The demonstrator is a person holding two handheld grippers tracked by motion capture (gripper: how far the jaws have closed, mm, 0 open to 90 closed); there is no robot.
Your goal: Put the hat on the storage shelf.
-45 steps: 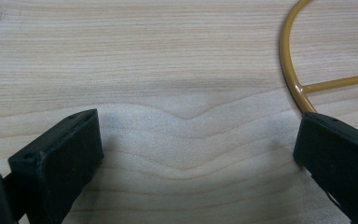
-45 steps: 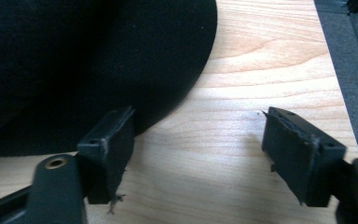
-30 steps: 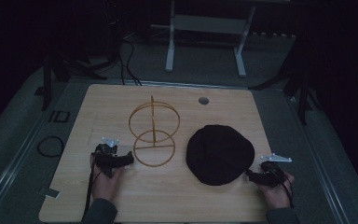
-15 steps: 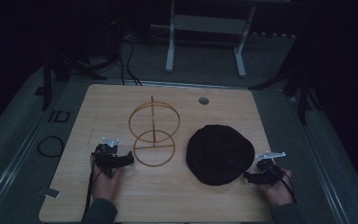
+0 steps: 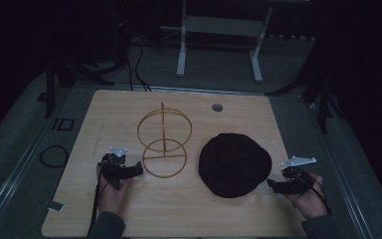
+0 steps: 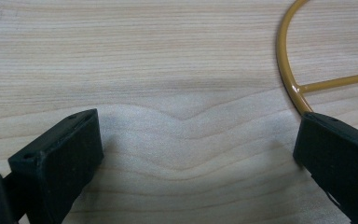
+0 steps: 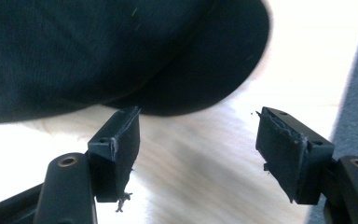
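Black hat (image 7: pixel 121 51) near wide-open right hand-held gripper (image 7: pixel 198 140), perhaps touching.

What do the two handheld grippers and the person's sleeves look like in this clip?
Both are black two-jaw tools. The left gripper and right gripper each carry a grey three-cornered plate on top and trail a dark cable. Up close, the jaws are blocky black pads with small screw holes; the right gripper's pads look frayed at the edges. The sleeves are dark grey.

Gold wire stand (image 5: pixel 163 142) upright mid-table; black cap (image 5: pixel 235 164) flat just beside it
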